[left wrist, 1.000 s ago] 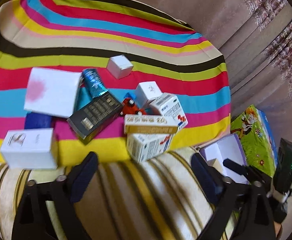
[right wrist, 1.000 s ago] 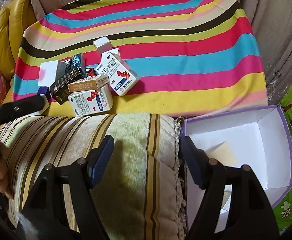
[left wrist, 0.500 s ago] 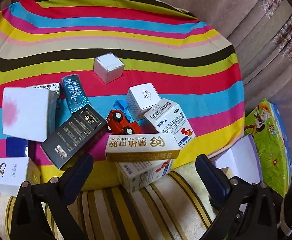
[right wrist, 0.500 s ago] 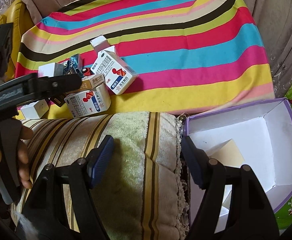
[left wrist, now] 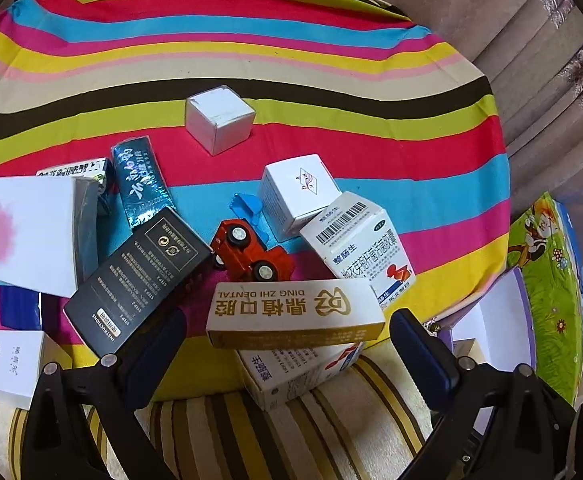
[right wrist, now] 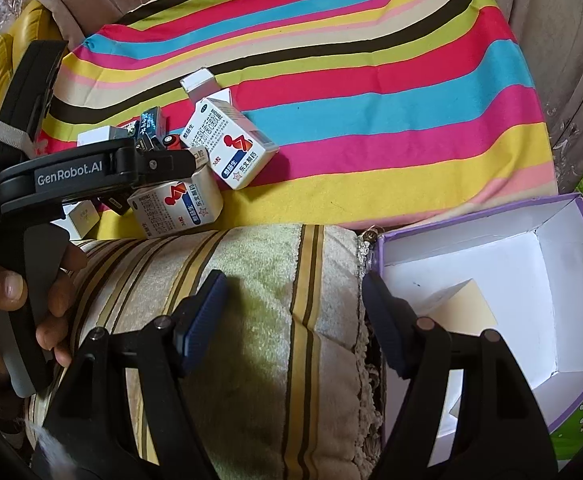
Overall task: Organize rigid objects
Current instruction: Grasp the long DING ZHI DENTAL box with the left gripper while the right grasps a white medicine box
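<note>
left gripper (left wrist: 287, 336) hovers with its jaws wide open either side of the gold-and-white dental box (left wrist: 295, 312), pads not touching it. that box sits at 6 o'clock of the pile on the striped cloth (left wrist: 331, 60), red toy truck (left wrist: 251, 252) just above at 12, black box (left wrist: 139, 276) at 9. right gripper (right wrist: 295, 312) has its jaws open and empty over the striped cushion (right wrist: 251, 280), purple-edged box (right wrist: 491, 280) at 3 o'clock.
</note>
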### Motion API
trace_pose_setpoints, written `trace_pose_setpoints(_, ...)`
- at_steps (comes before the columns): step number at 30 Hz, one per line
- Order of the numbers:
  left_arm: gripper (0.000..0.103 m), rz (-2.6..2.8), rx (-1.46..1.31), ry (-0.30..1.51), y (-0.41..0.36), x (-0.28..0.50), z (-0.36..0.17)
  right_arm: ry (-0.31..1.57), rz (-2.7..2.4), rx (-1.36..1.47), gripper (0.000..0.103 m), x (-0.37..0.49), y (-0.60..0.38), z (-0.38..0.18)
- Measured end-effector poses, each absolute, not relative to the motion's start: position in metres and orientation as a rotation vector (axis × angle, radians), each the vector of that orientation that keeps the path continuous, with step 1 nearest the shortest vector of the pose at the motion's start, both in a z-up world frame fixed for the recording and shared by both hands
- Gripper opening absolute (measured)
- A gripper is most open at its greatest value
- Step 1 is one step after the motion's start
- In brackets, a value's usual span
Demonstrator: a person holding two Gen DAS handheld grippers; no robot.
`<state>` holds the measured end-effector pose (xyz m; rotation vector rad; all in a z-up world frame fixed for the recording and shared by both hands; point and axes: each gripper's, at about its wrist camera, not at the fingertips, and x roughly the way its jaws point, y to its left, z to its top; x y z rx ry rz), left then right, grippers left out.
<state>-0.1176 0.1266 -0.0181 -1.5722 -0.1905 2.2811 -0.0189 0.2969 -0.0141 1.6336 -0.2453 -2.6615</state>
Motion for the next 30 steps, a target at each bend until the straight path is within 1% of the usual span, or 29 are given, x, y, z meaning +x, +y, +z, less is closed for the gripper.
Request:
trace_pose_setpoints(3,0.090,2.270,-1.585,-0.186,0.128,-0.119,-0.021,-0.241,-2.660,1.636,0.074,-0.020,0.297,-0.015)
trace_pose_setpoints(7,0.083,2.256,-1.567,-0.191,0.130,-0.120,-0.020,-0.241,-2.660,1.638,0.074,-0.020,0.297,-0.015)
trace_pose_setpoints(15,0.083,2.253,-1.523,-0.257,0.121,-0.112,-0.014,-0.199,-2.671,1.642,0.074,-0.024,0.293,-0.015)
trace_pose_setpoints(22,0.083,2.347,-1.442,-0.359,0.085,-0.097,0.002,-0.130,-2.706,1.602,0.074,-0.036,0.280,-0.006)
trace_pose_setpoints(30,0.083,2.430,-1.380,-0.400,0.059,-0.082,0.011,0.048,-2.723,1.525,0.074,-0.069,0.246,0.004)
